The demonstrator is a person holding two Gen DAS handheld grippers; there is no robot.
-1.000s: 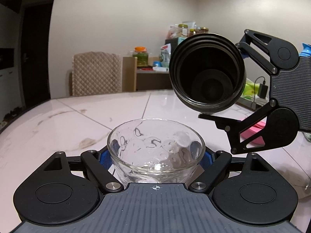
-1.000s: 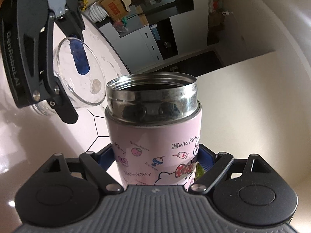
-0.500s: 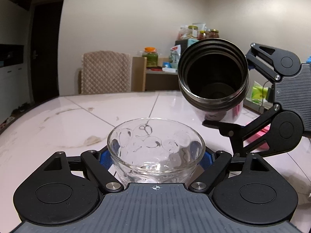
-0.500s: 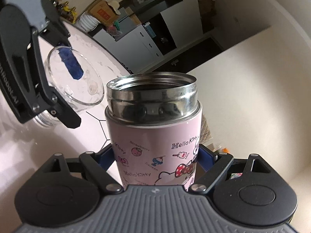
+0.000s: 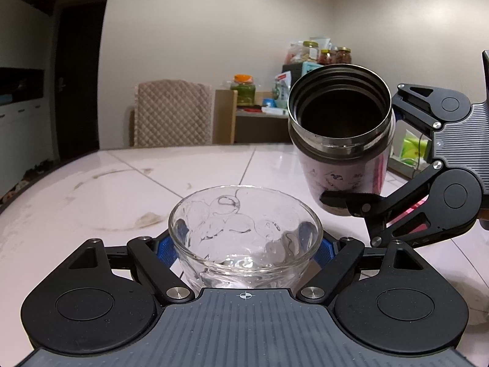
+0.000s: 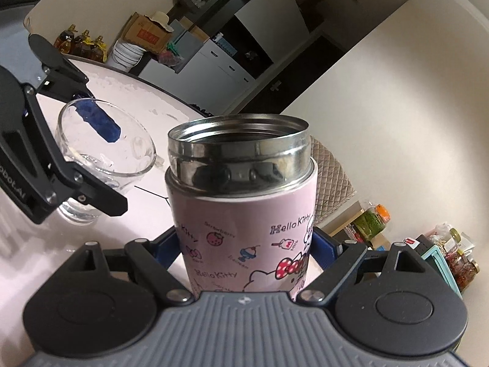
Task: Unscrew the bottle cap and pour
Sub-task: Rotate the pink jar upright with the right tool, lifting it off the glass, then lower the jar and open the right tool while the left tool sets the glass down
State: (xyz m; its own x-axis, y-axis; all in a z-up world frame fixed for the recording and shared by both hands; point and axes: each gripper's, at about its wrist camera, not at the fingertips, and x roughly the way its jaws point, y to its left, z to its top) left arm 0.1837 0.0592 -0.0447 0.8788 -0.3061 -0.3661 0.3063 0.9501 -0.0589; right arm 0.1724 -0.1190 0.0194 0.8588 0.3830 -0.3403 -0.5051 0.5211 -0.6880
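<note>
My left gripper is shut on a clear glass bowl that stands on the pale tiled table; a little clear liquid lies in its bottom. My right gripper is shut on a pink Hello Kitty flask with an open steel mouth and no cap. In the left wrist view the flask hangs above the table to the right of the bowl, tilted, its mouth facing the camera. In the right wrist view the bowl sits to the left of the flask. No cap is in view.
A padded chair stands at the far table edge. A side shelf with jars and boxes lies behind the flask. Something pink lies on the table behind the right gripper. Cabinets and boxes fill the room beyond.
The flask has swung from steeply tipped over the bowl back toward upright and moved right, away from the bowl. The bowl stays held in place.
</note>
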